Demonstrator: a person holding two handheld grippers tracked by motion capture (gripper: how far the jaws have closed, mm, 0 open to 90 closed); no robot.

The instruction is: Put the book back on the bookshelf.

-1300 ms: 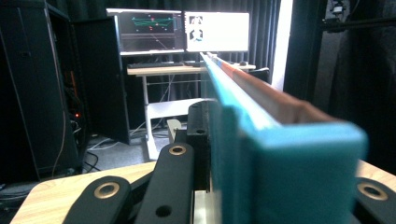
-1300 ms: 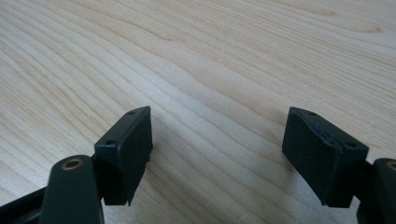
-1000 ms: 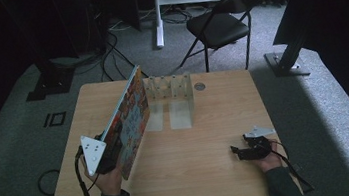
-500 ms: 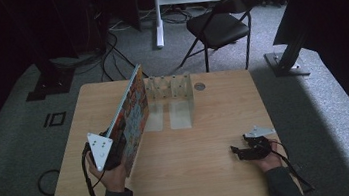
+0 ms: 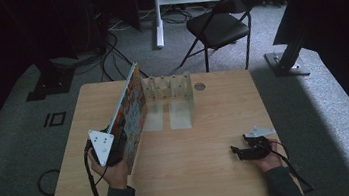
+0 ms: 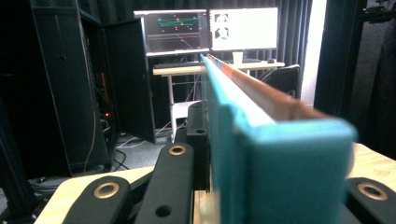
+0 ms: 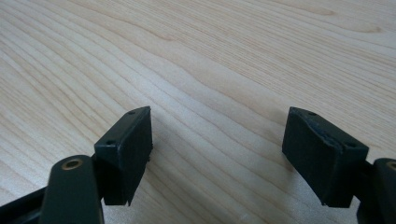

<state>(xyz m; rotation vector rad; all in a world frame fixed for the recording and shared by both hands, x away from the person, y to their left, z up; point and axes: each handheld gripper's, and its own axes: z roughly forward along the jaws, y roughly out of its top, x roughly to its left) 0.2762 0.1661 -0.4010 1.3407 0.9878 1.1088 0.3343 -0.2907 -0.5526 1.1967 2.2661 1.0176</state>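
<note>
Wooden table (image 5: 207, 174) seen from above, with two forearms reaching in from the near edge. Left gripper (image 5: 109, 148) held at the near left part of the table, jaws pinched on the near end of a large, flat, colourful book (image 5: 131, 113). Book standing on its long edge, slightly tilted, running away from the hand toward the far side of the table. Far end of the book just beside a clear plastic rack (image 5: 168, 86) with upright dividers, set near the table's far edge; whether touching it, cannot tell. Small round disc (image 5: 199, 87) on the table just right of the rack.

From the left gripper view, book's teal edge (image 6: 261, 154) large and blurred between the black jaws, its top edge stretching ahead toward bright monitors (image 6: 210, 30) on a distant desk.

Right gripper (image 5: 242, 151) resting low at the near right of the table, well apart from the book. From the right gripper view, jaws spread wide over bare wood grain (image 7: 210, 70), nothing between the pads (image 7: 128, 144).

Folding chair (image 5: 219, 24) on the grey carpet beyond the table.
</note>
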